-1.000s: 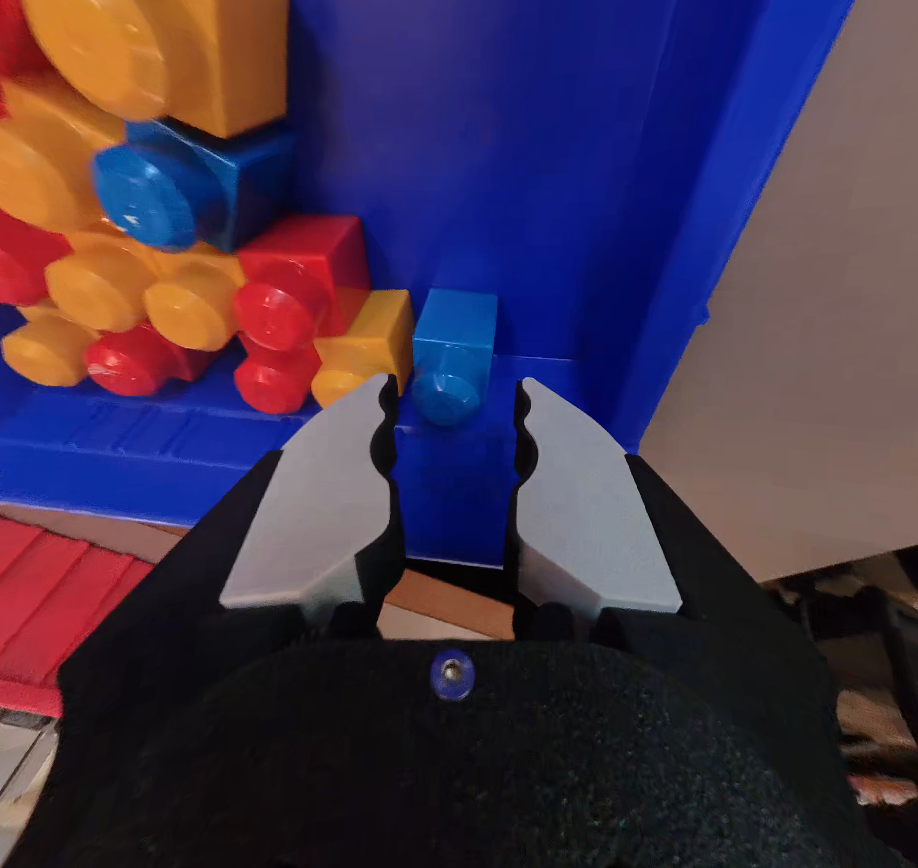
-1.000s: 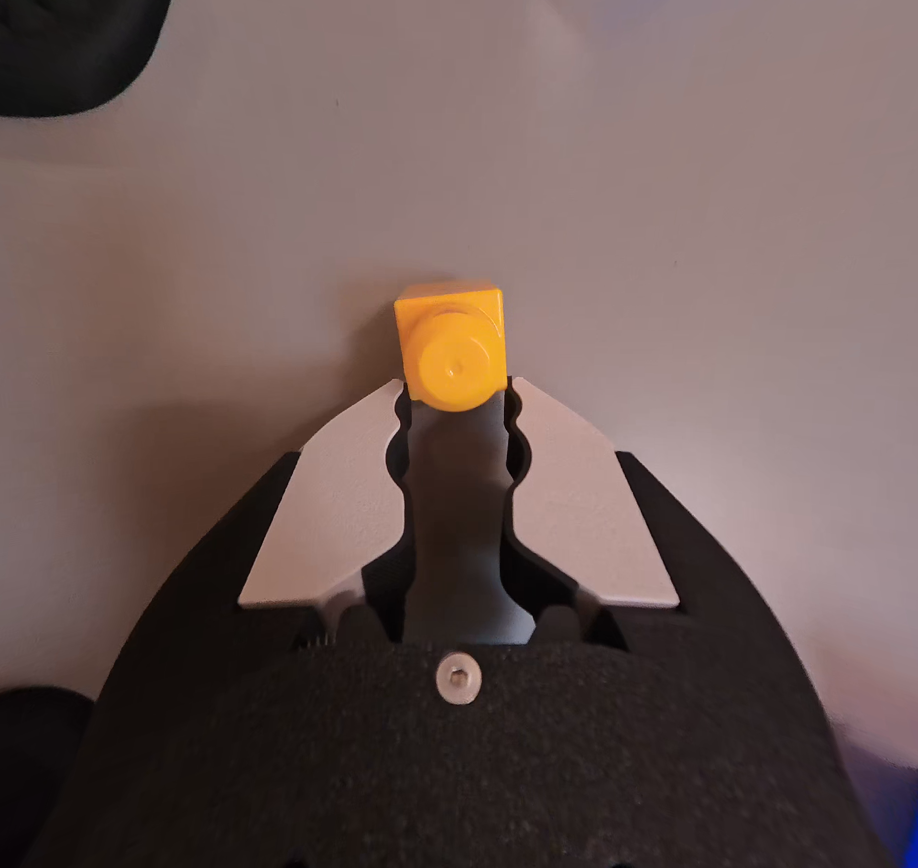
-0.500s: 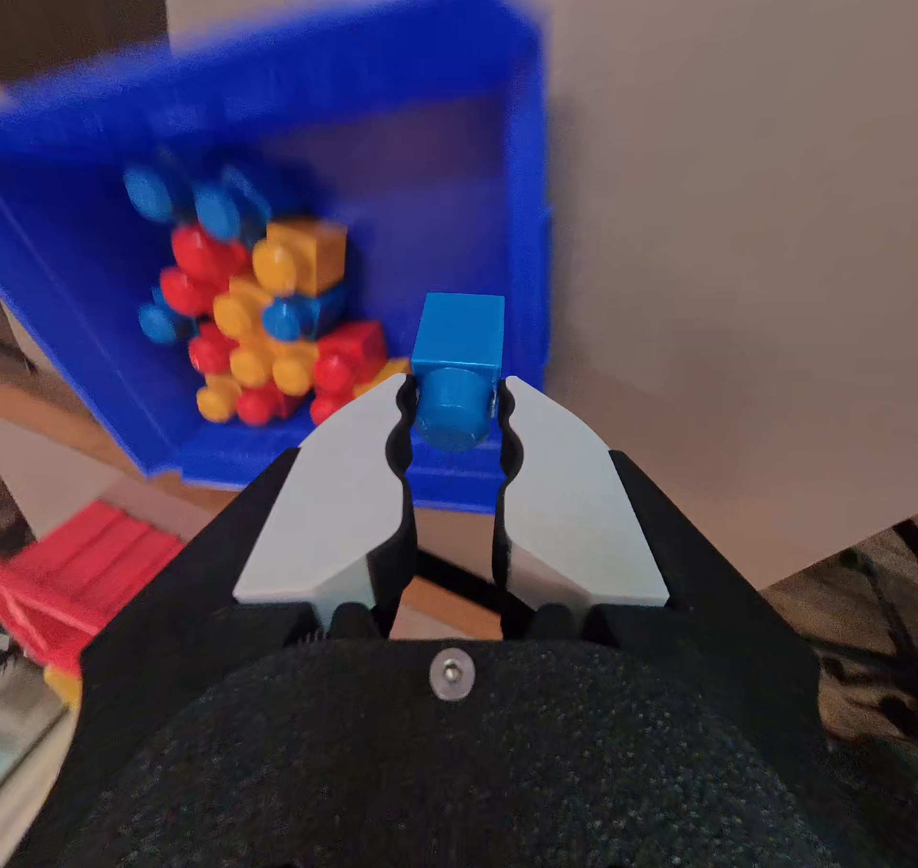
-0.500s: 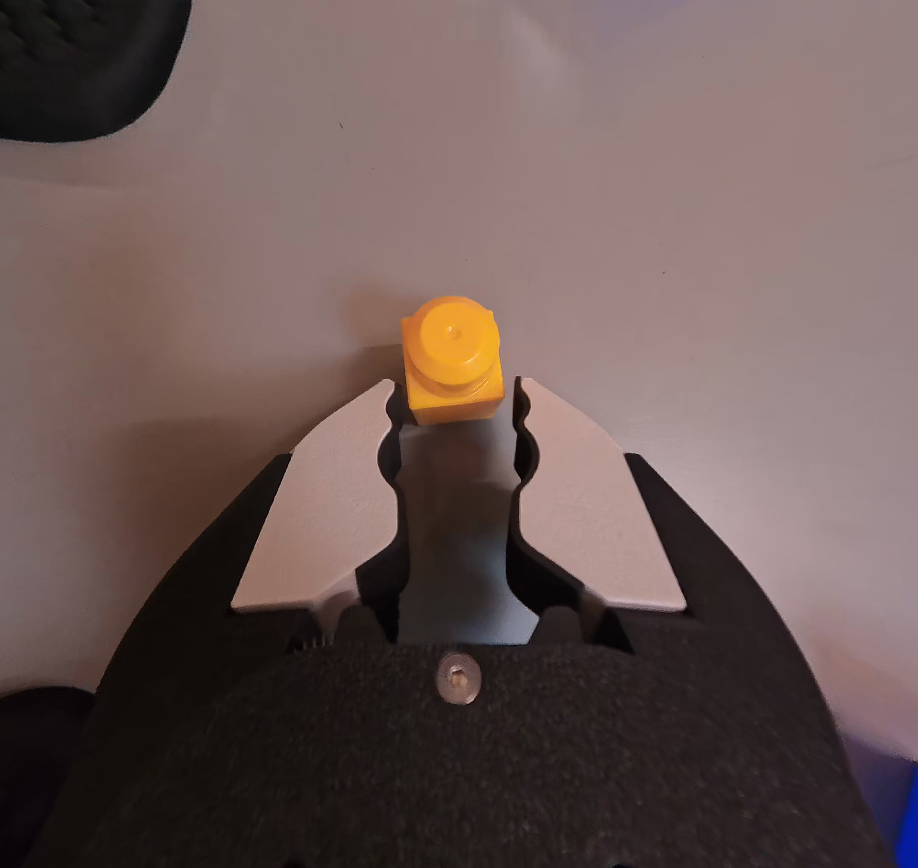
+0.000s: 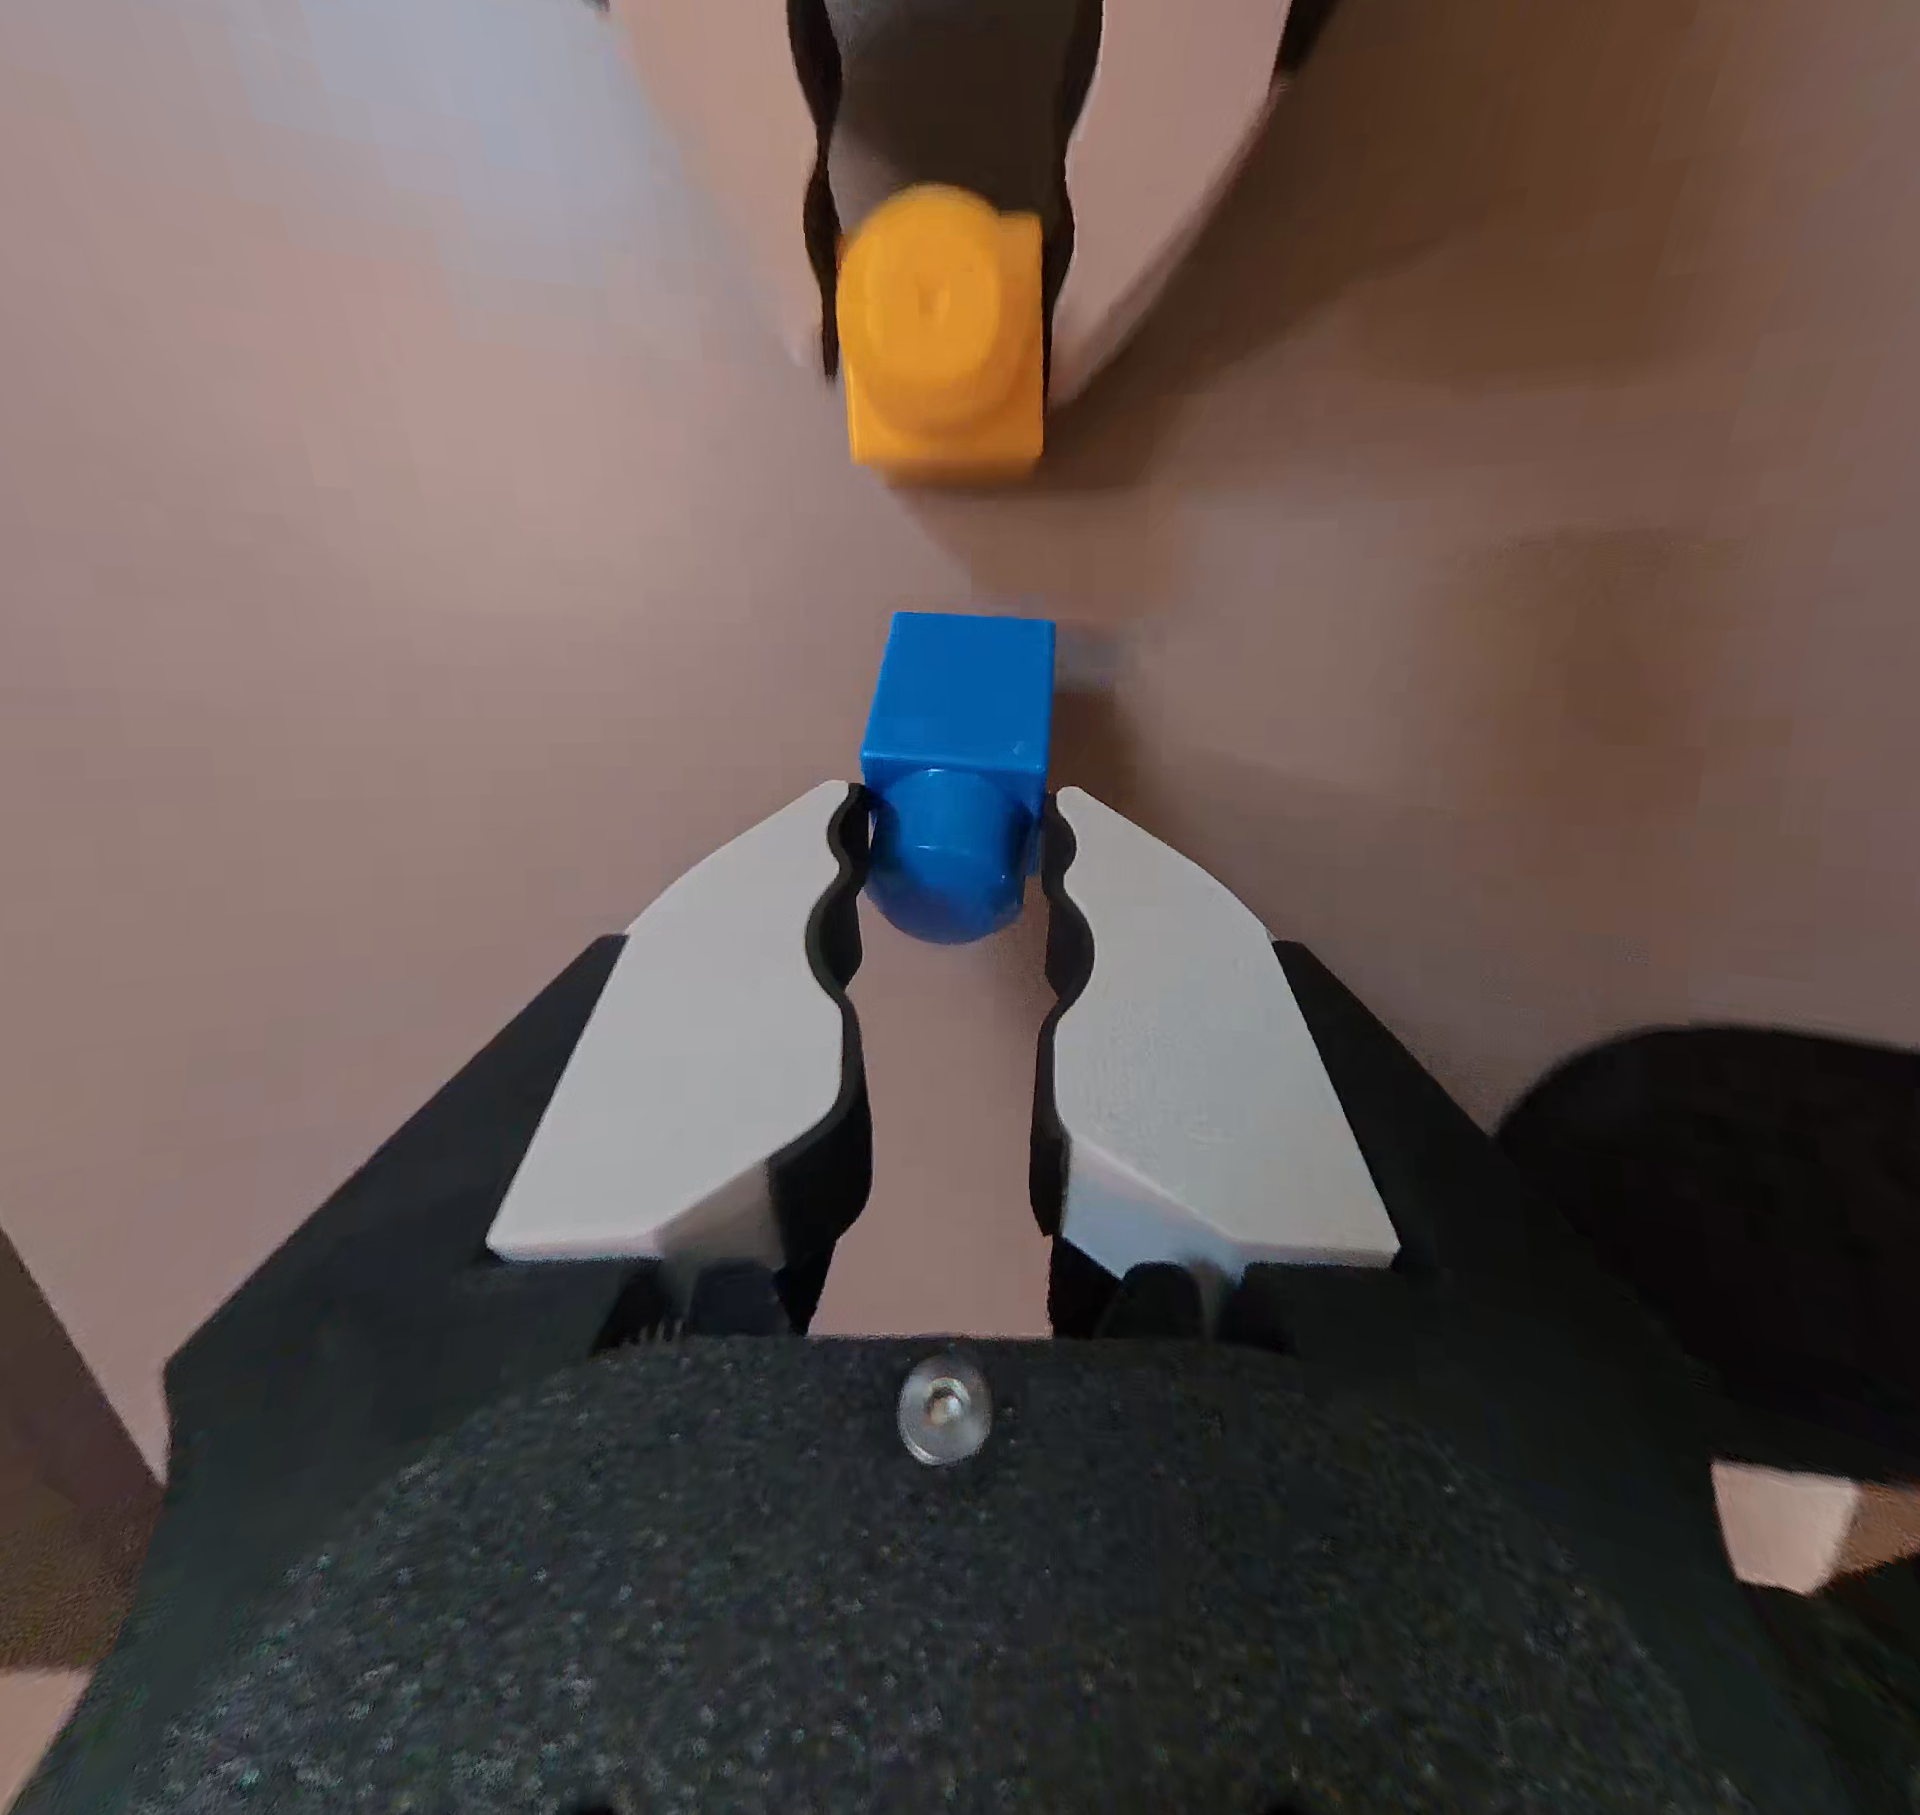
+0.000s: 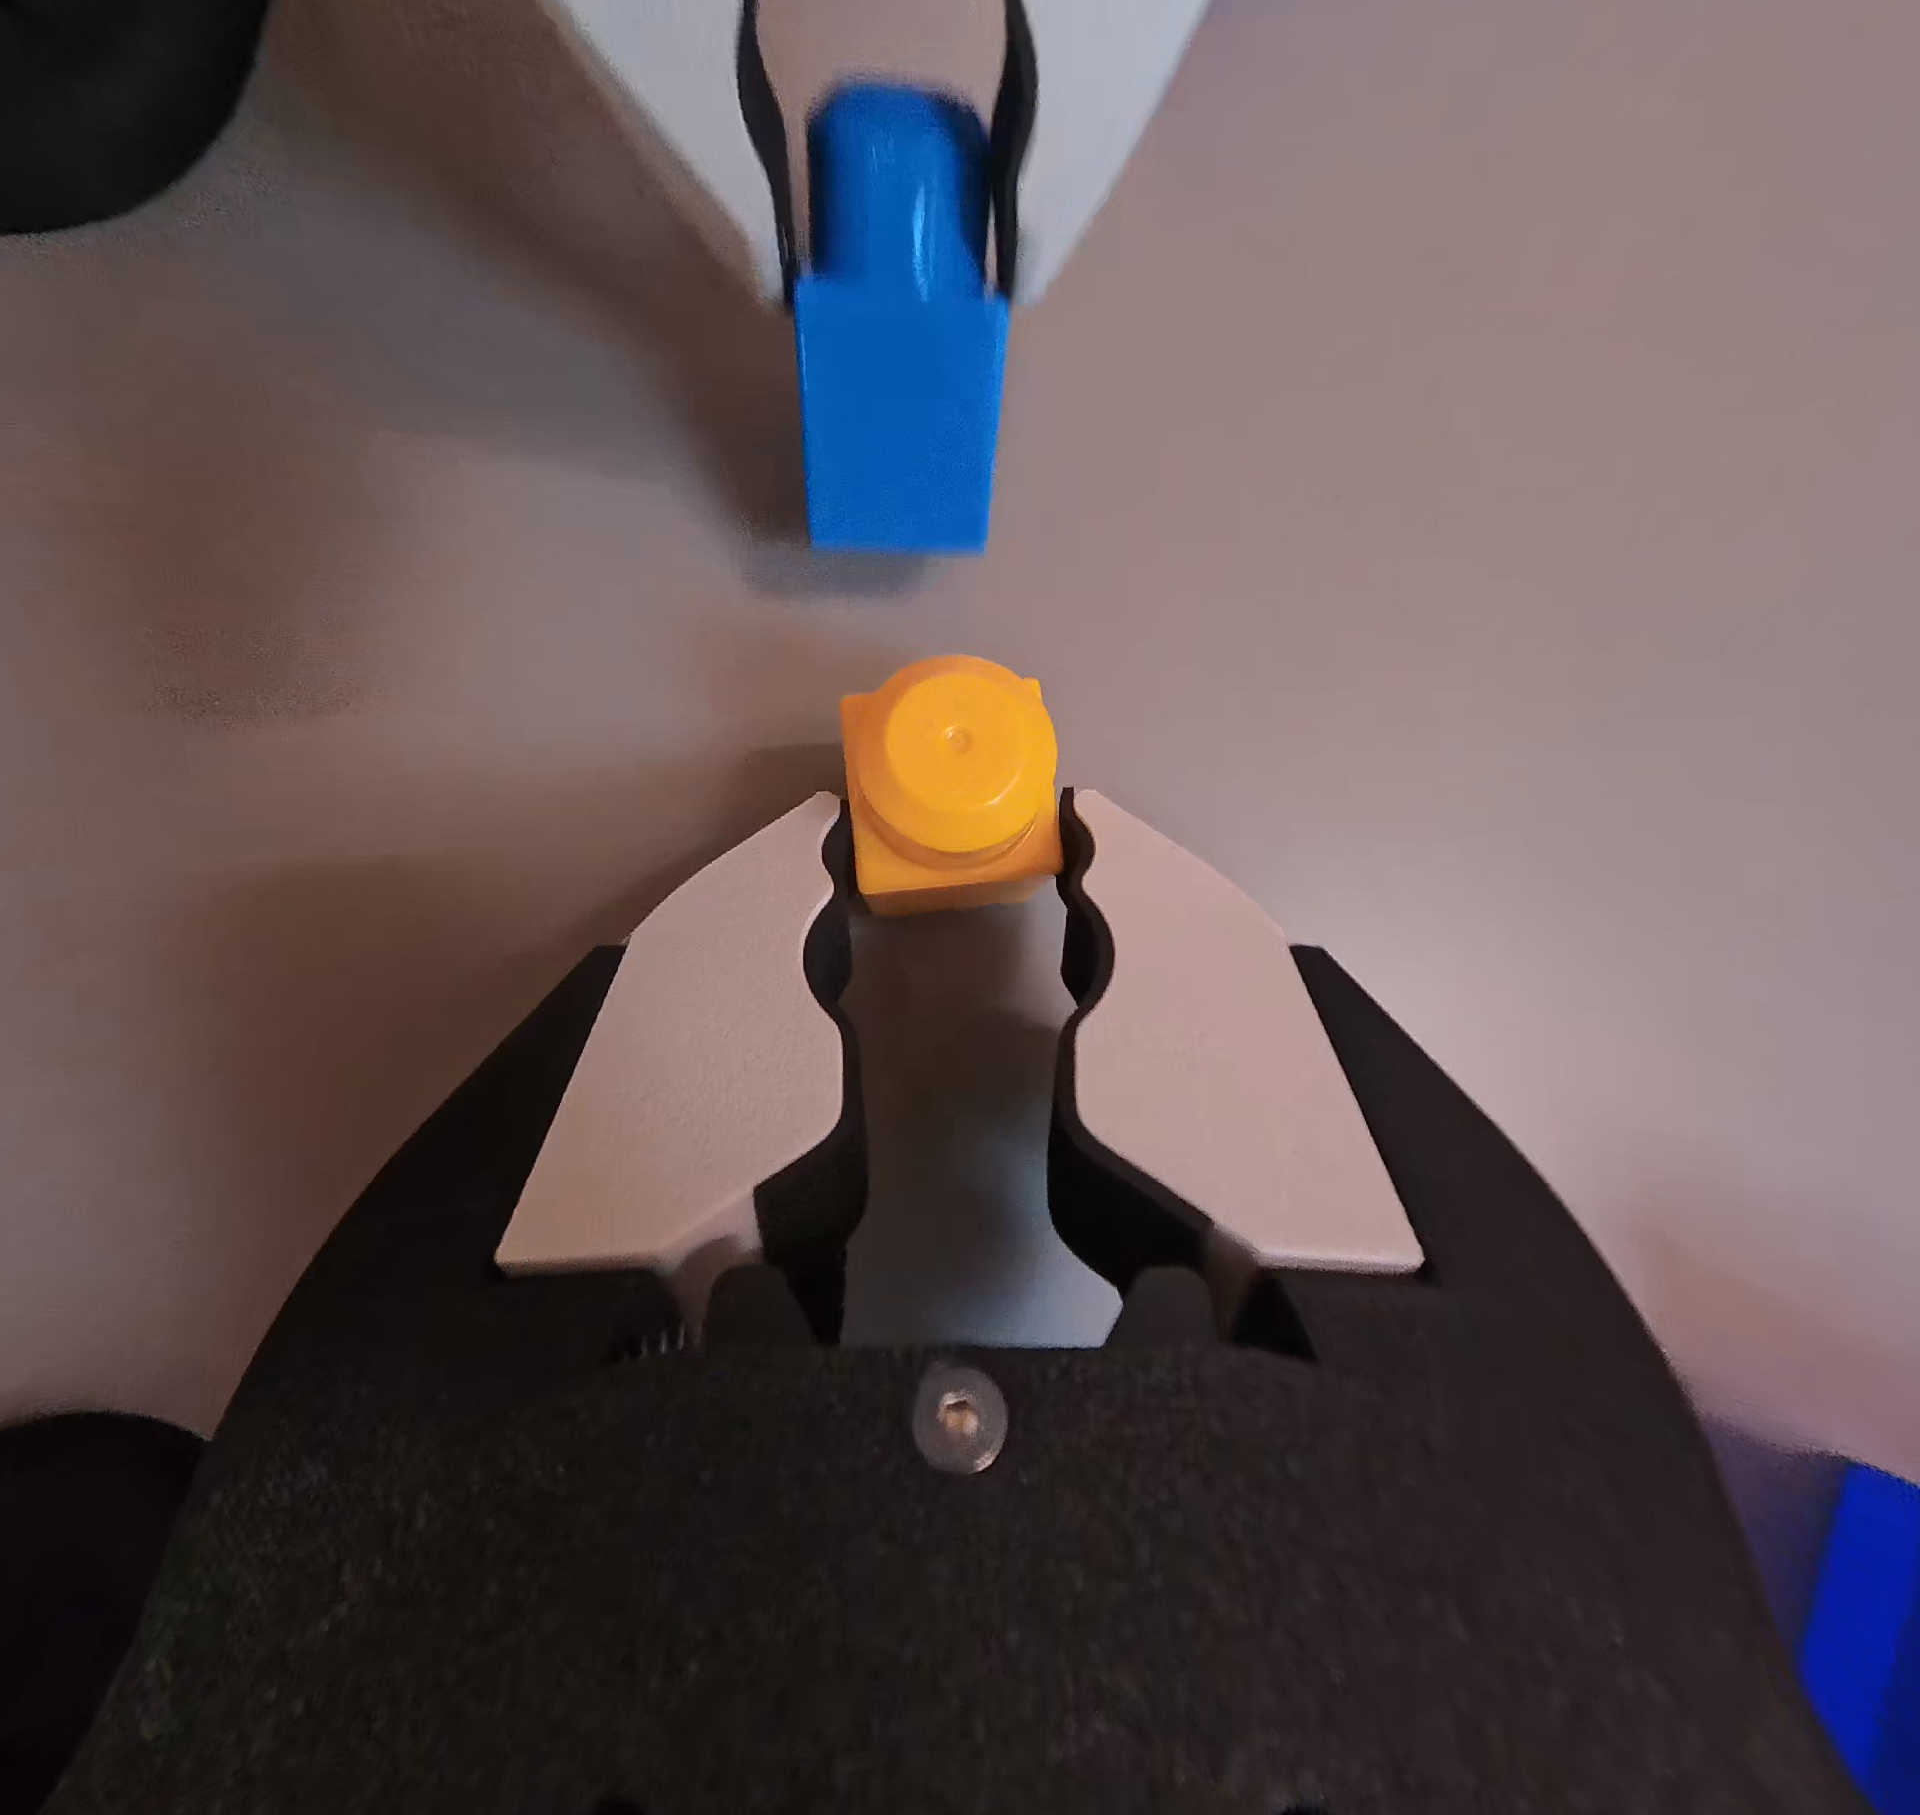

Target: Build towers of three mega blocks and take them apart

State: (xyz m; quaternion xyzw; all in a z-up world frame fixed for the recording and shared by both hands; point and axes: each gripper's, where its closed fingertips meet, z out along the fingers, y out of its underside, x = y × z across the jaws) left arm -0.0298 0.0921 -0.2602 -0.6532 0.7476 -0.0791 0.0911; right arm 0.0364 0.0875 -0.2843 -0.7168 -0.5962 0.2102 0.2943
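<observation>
The left gripper (image 5: 951, 835) pinches a blue block (image 5: 956, 726) by its round stud, square body pointing away, above the pale tabletop (image 5: 364, 518). Facing it, the right gripper (image 6: 954, 830) pinches a yellow block (image 6: 951, 794), stud up, a small gap apart.

Two close wrist views facing each other, sharing blue block (image 5: 961, 716), yellow block (image 6: 951, 799)

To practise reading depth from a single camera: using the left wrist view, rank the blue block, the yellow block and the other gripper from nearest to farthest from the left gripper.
1. blue block: held between the left gripper fingertips, centre.
2. yellow block: straight ahead, beyond a bare strip of table.
3. right gripper: top edge, reaching in from behind the yellow block it grips.
</observation>
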